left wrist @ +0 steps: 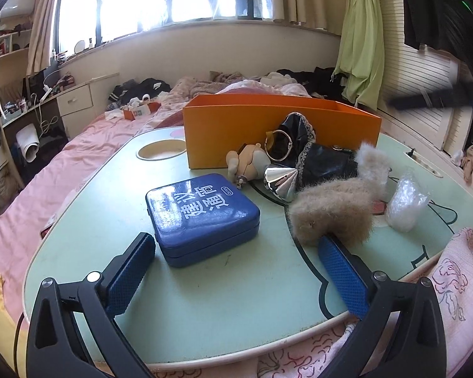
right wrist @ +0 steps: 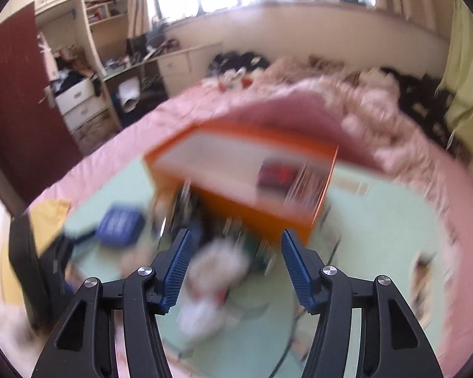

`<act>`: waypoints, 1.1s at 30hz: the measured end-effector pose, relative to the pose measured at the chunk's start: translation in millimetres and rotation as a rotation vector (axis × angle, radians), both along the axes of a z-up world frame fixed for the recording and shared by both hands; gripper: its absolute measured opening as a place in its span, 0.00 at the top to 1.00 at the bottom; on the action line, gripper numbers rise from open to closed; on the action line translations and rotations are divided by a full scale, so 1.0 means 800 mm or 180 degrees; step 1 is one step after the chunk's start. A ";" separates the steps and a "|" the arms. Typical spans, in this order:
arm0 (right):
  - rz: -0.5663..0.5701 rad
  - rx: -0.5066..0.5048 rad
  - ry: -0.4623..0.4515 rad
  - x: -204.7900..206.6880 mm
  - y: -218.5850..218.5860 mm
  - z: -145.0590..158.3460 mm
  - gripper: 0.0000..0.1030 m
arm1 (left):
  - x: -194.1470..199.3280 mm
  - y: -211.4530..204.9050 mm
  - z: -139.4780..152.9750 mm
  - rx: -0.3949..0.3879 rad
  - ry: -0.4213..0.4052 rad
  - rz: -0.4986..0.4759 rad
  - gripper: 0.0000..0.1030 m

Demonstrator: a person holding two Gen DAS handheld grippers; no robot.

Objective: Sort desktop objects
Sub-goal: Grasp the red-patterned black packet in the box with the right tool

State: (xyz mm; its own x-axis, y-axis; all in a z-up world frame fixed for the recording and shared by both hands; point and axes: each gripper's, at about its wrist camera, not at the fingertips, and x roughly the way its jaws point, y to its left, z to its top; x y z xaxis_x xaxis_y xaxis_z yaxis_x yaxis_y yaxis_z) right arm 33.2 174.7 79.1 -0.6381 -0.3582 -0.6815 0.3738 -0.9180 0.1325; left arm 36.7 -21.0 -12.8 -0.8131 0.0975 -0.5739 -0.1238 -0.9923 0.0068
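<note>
Bedroom, bright window, pink bedding; a pale green lap table (left wrist: 236, 308) stands on the bed and bears the lot. Far side: an orange box (left wrist: 236, 138), open-topped, with a dark red item (right wrist: 276, 174) apparently lying inside, though the right wrist view is too smeared to be sure. Before the box: a small doll (left wrist: 246, 160) in black lace-trimmed clothing, a silver cone (left wrist: 279, 182), a tuft of tan fur (left wrist: 328, 217), a clear plastic packet (left wrist: 406, 204). Nearer: a blue case (left wrist: 201, 217), closed, flat on the table. Left gripper (left wrist: 236, 252): fingers spread wide, empty, low over the table either side of the case's near end. Right gripper (right wrist: 235, 267): half-parted above the table, nothing visibly between its pads. Advice: slide the left pads along the case's two side walls, centred, close firmly, lift level, then lower it into the box.
</note>
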 end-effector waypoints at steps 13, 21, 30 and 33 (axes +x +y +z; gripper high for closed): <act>-0.0113 0.0718 -0.1284 -0.221 -0.058 -0.050 0.30 | 0.000 0.001 0.000 0.0012 0.0023 -0.0016 0.00; -0.0029 0.1150 -0.1900 -0.240 -0.068 -0.104 0.23 | 0.001 0.001 0.000 0.0022 0.0046 -0.0023 0.00; 0.0089 0.1088 -0.1552 -0.221 -0.082 -0.090 0.40 | 0.002 0.002 0.001 0.0026 0.0045 -0.0024 0.00; 0.0091 0.0794 -0.1276 -0.207 -0.075 -0.062 0.63 | 0.002 0.002 0.001 0.0027 0.0045 -0.0024 0.00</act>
